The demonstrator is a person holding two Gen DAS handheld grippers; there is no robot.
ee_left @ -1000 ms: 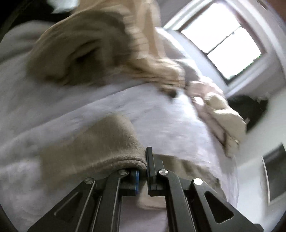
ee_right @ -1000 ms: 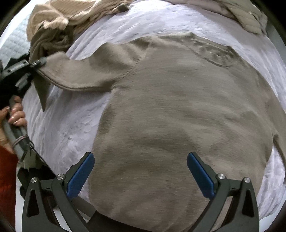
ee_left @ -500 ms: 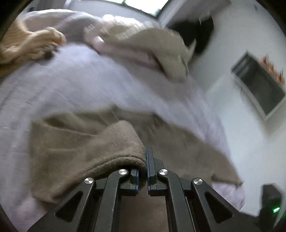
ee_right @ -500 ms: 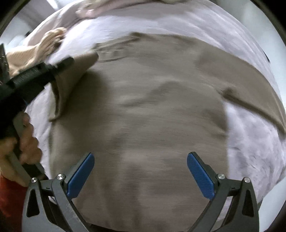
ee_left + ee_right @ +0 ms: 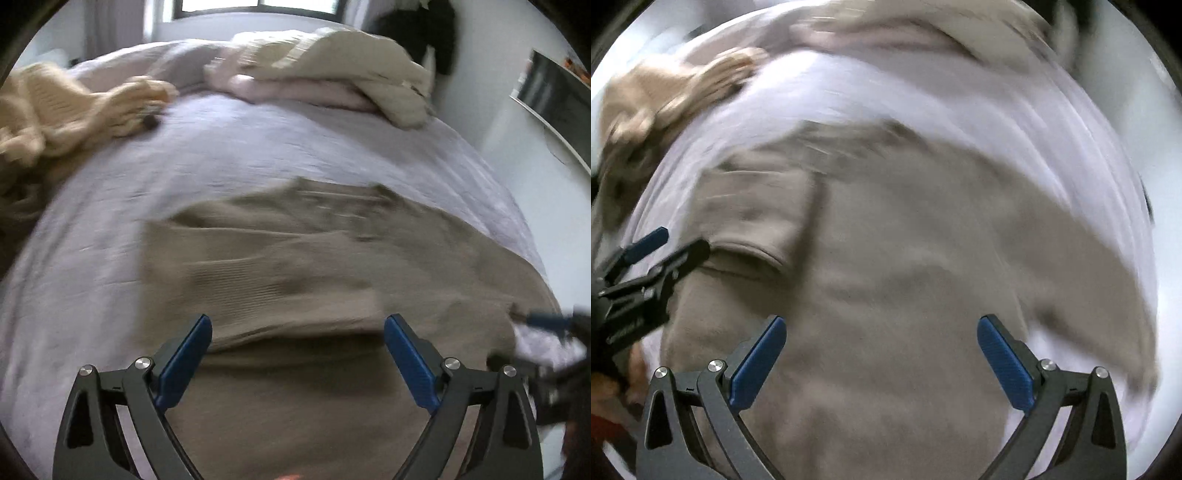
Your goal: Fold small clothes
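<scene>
On the bed (image 5: 258,155), the taupe sweater (image 5: 332,280) lies spread out, its left sleeve (image 5: 236,266) folded across the chest; judging by that, the right sleeve and body folds remain. Left tongs (image 5: 297,354) gape wide, holding nothing; right tongs (image 5: 882,354) likewise open and empty. The left view alone shows the far folded pile (image 5: 332,74); the right view is blurred.

Both grippers spread wide, side by side.

The left gripper (image 5: 297,350) has its blue-padded fingers (image 5: 183,360) far apart with nothing between them. The right gripper (image 5: 881,354) is just as wide and equally empty. From the right wrist view, a bare hand (image 5: 613,384) grips the left tool's handle.
</scene>
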